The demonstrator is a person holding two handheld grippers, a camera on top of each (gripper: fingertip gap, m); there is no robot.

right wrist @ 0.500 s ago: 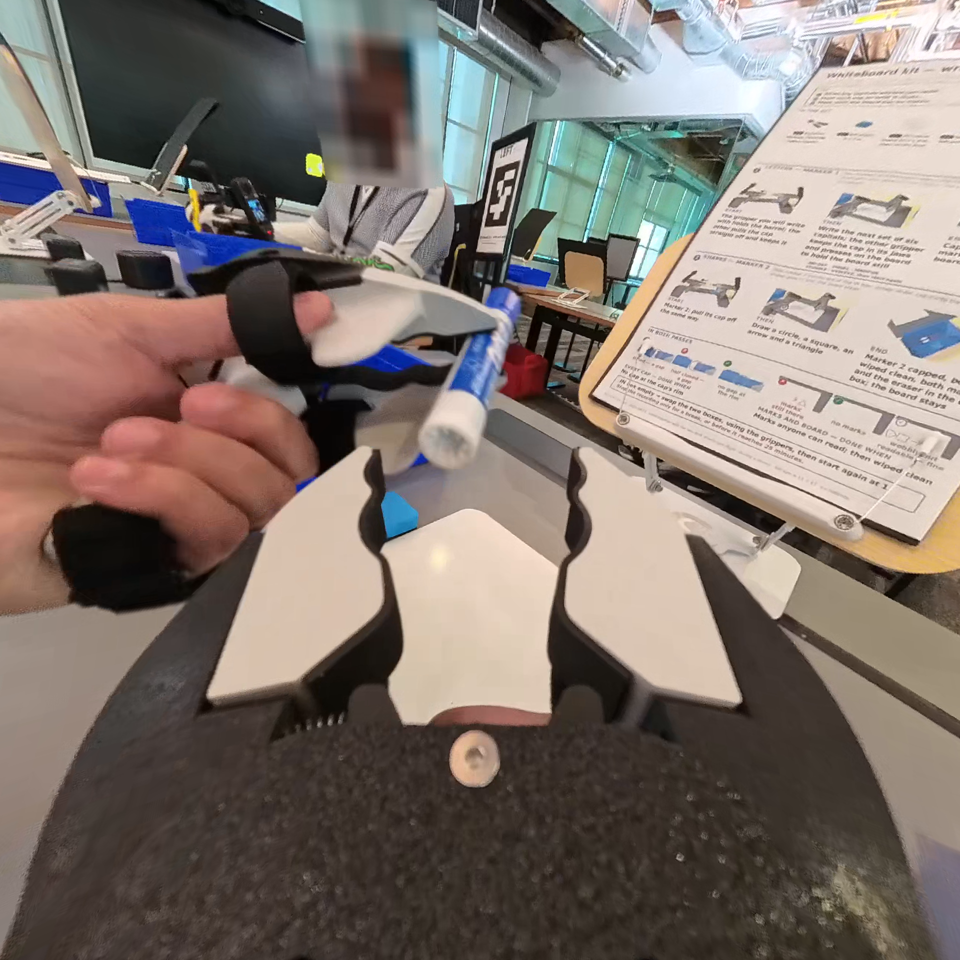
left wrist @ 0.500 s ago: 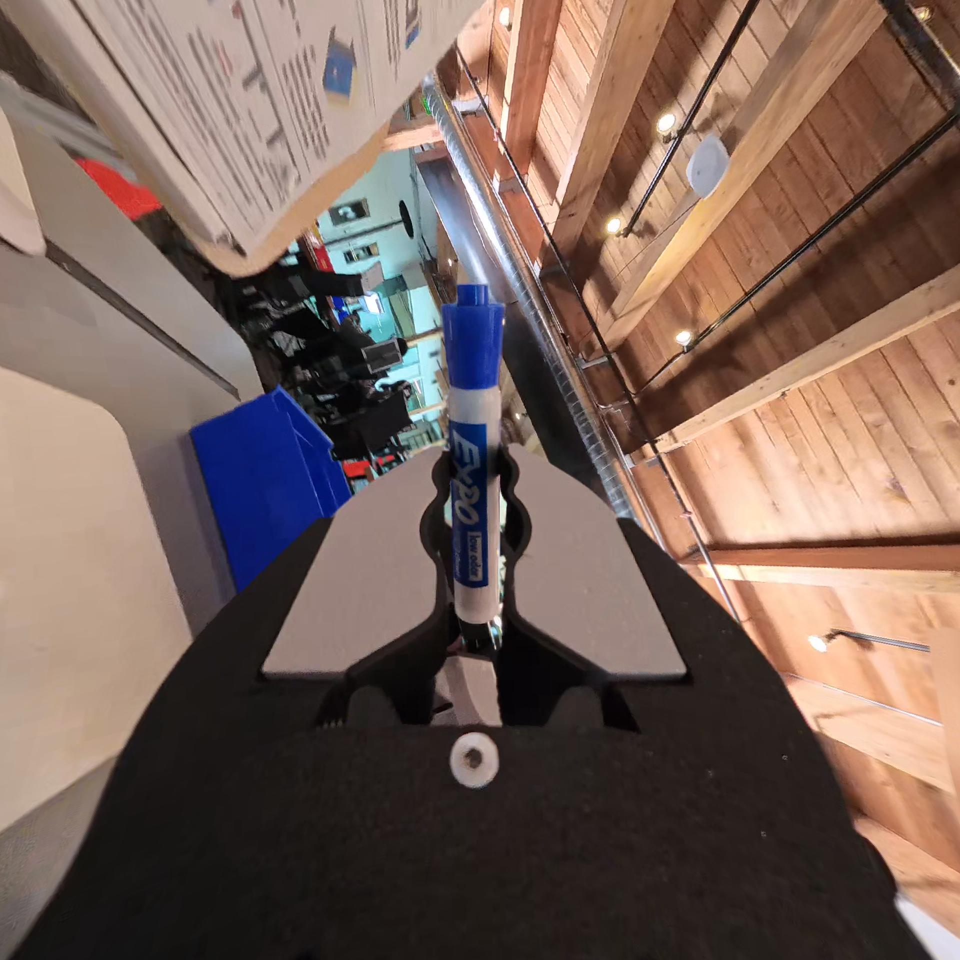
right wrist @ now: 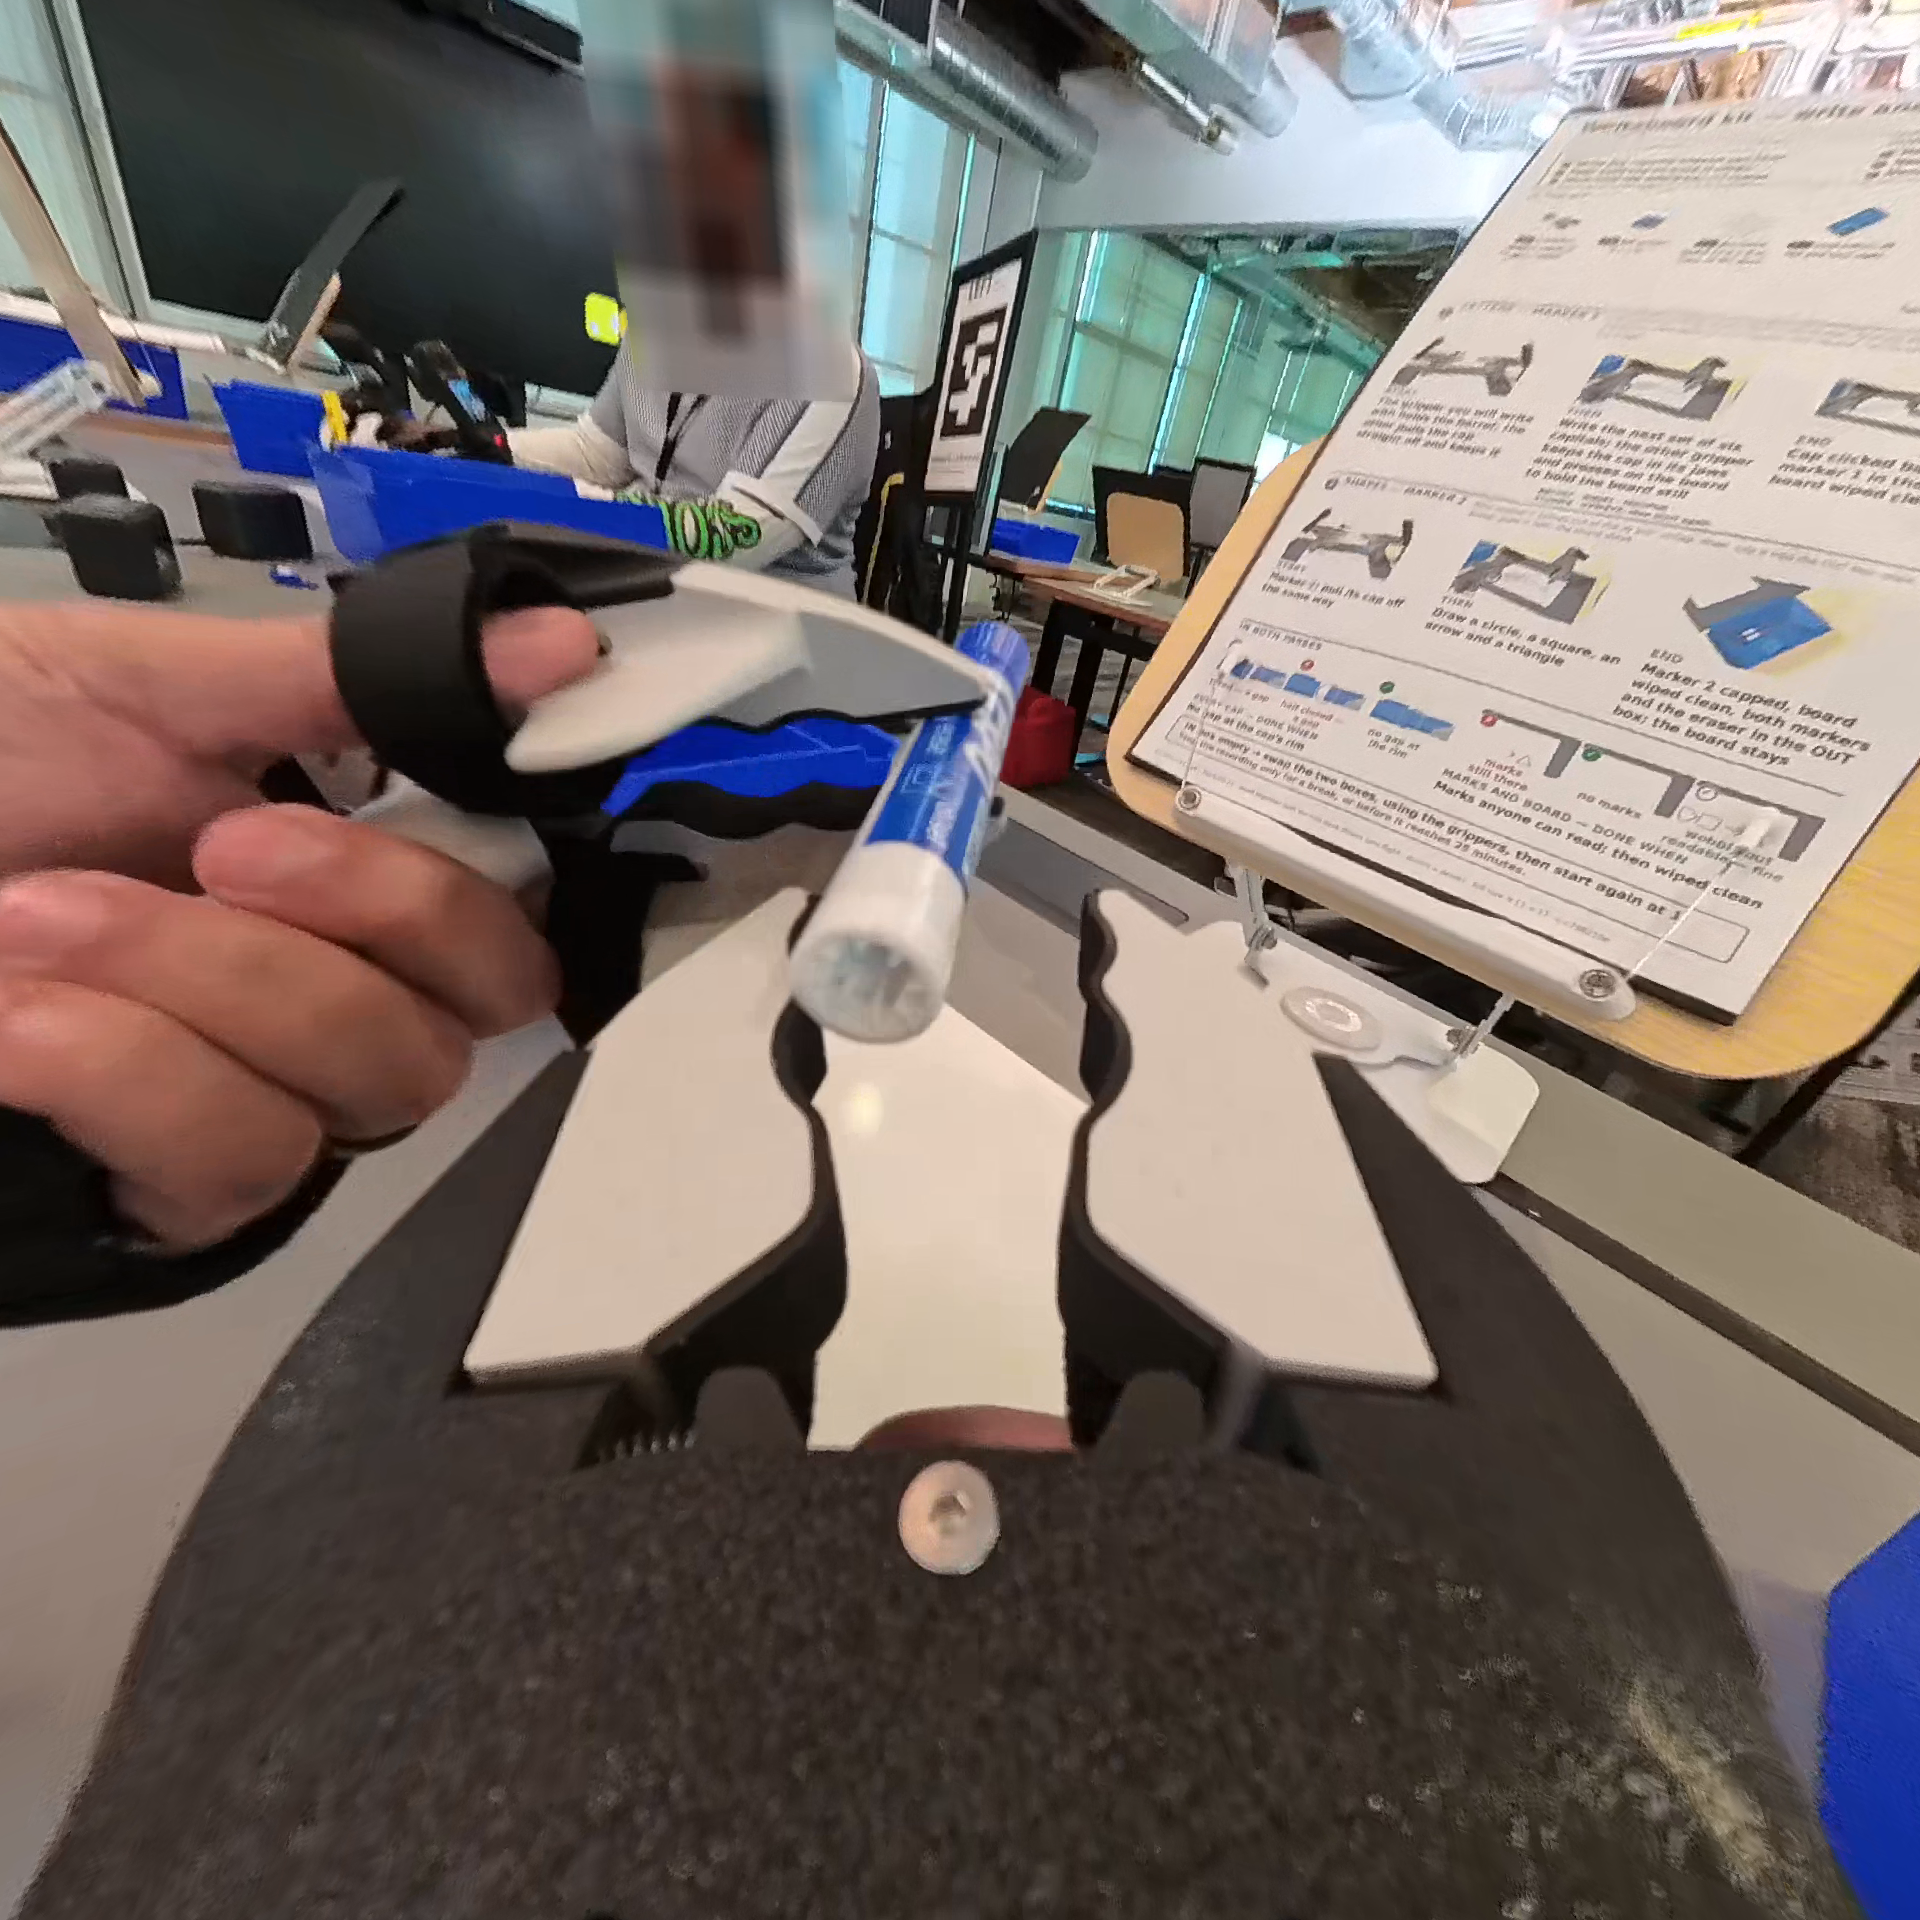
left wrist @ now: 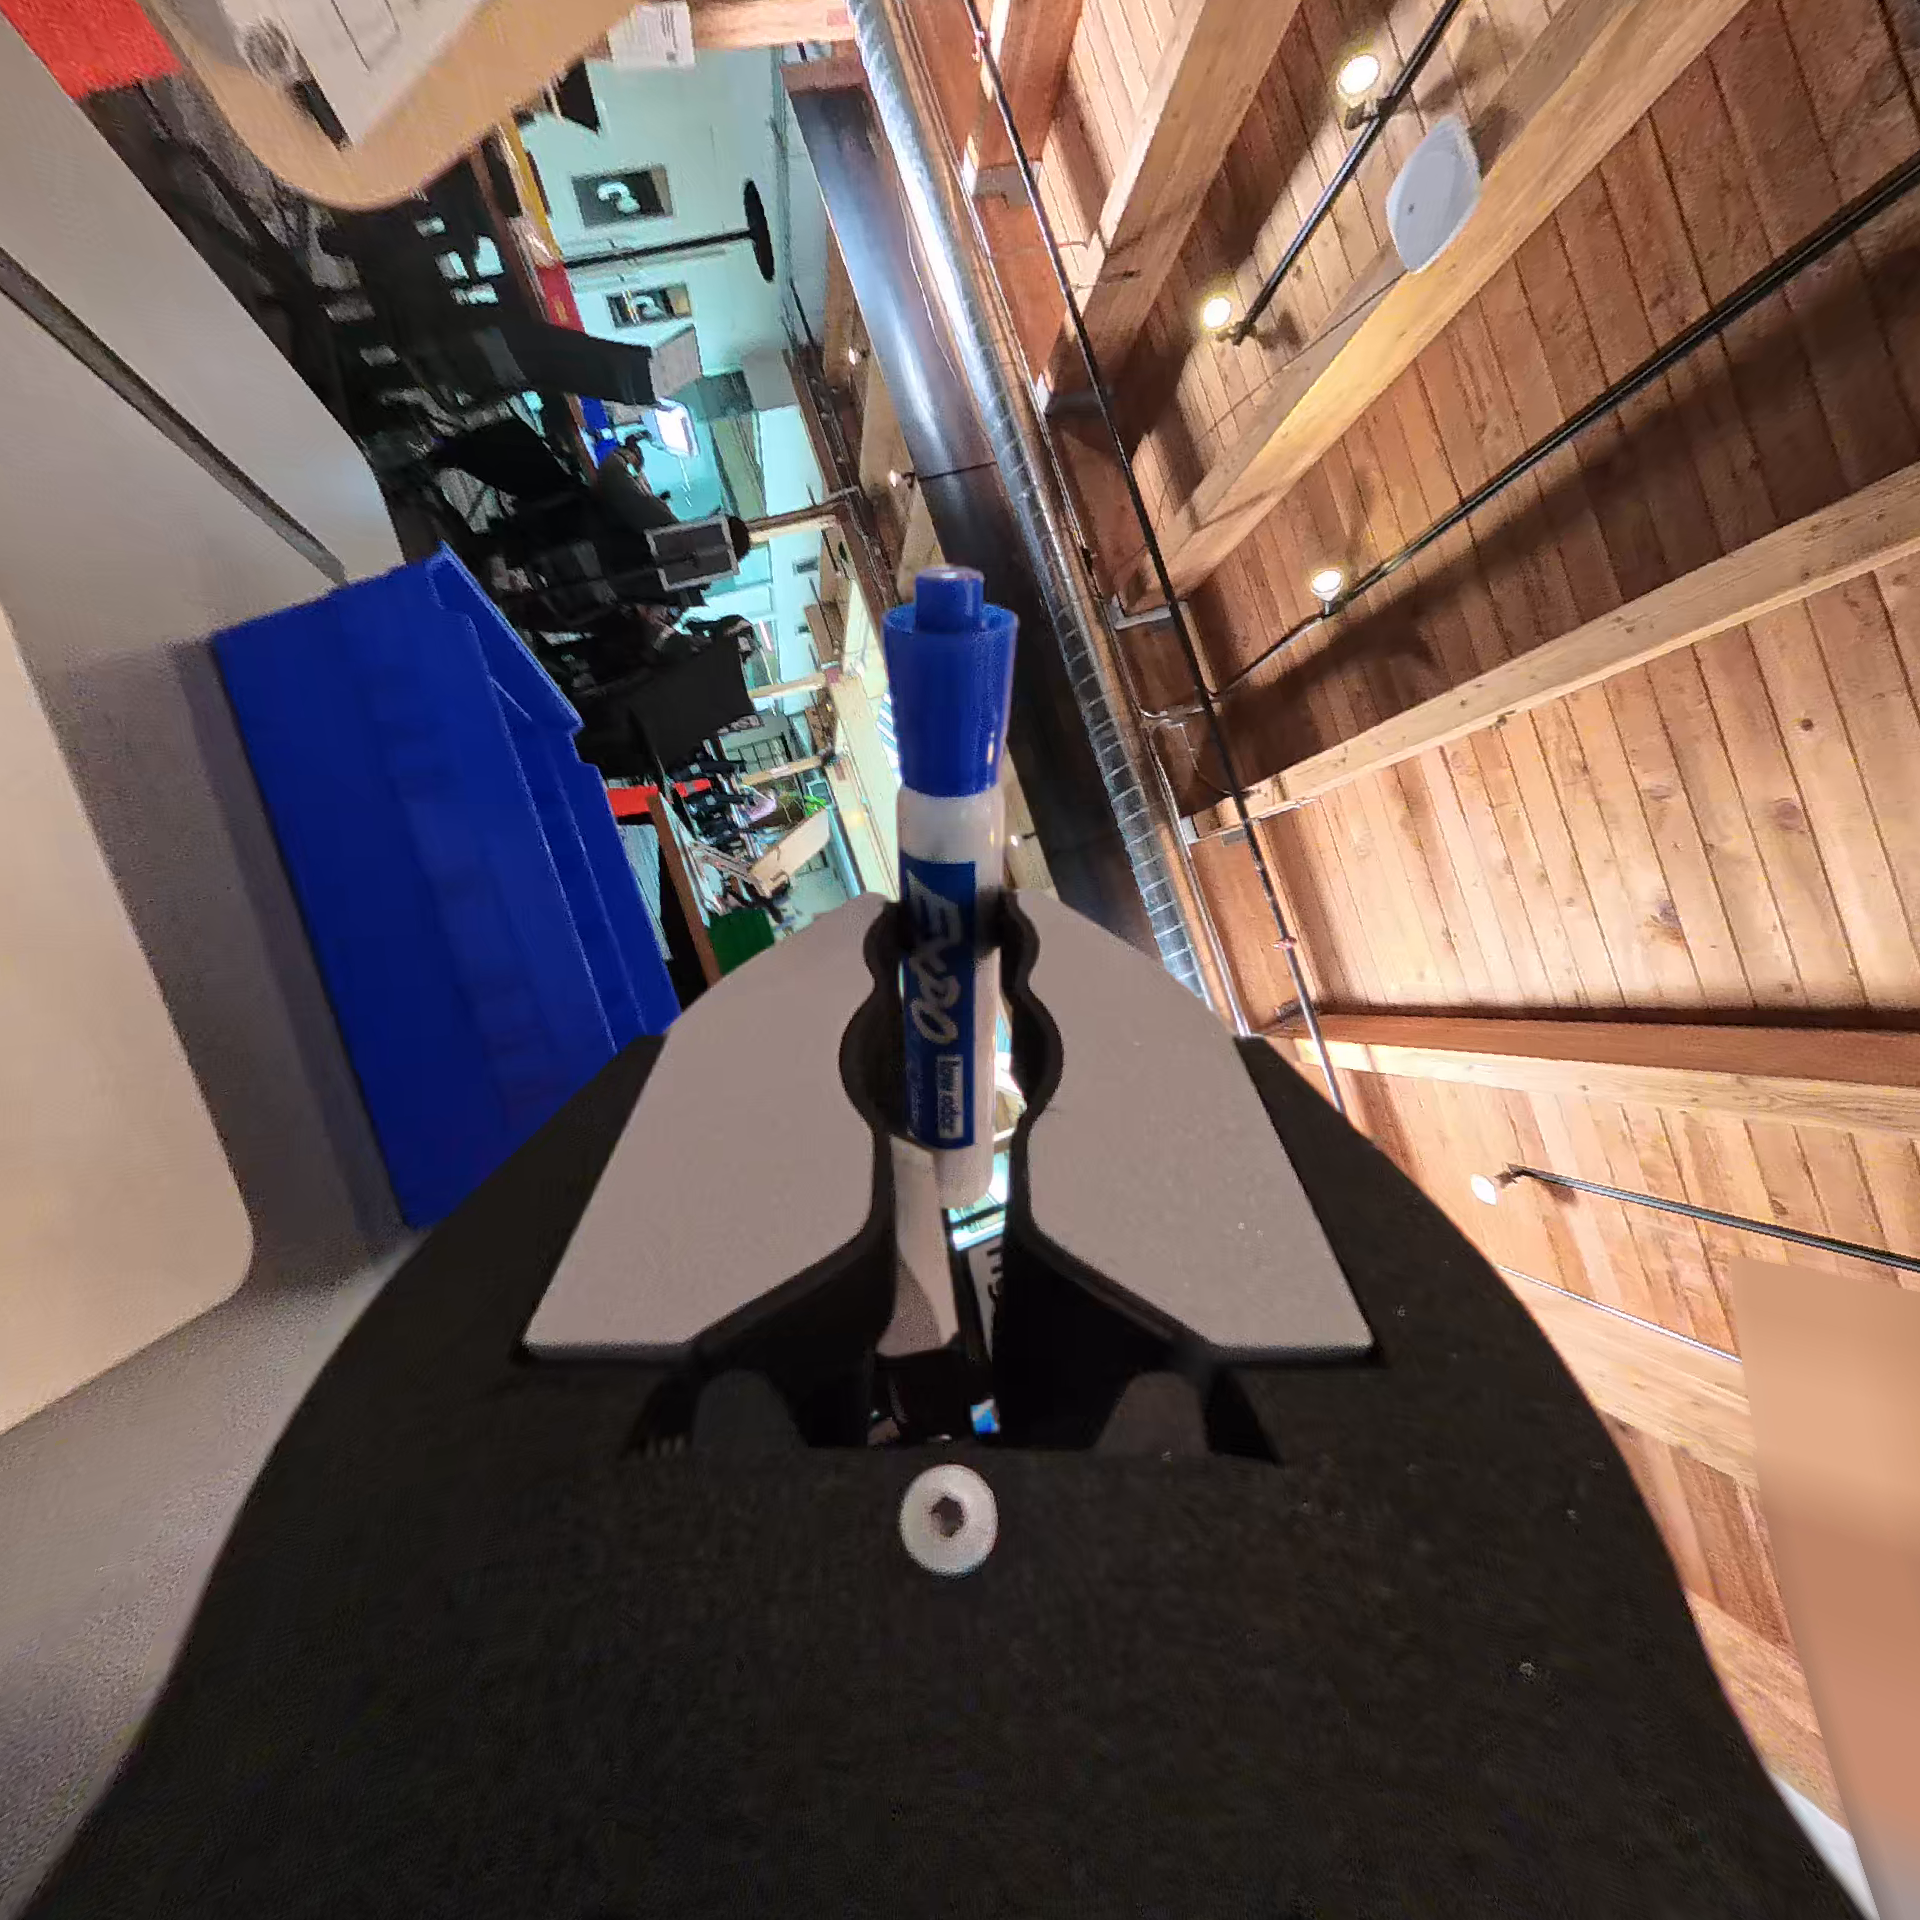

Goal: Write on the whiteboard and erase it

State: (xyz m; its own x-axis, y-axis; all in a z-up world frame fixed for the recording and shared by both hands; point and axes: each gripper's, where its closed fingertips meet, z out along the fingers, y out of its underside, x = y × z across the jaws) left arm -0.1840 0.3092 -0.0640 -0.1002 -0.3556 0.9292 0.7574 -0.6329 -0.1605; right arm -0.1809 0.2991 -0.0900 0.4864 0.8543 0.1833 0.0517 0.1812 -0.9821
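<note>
Marker (right wrist: 914, 821) has swung closer to the right gripper (right wrist: 945, 1049), whose jaws gape wide and empty. Left gripper (left wrist: 948, 997) clamps its barrel above the table, so pinch only the cap (left wrist: 951, 696) and pull straight.

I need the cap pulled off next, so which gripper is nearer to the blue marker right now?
Left. The left gripper is shut on the blue marker, cap pointing away. The right gripper is open, just below the marker's white rear end, not touching it.
</note>
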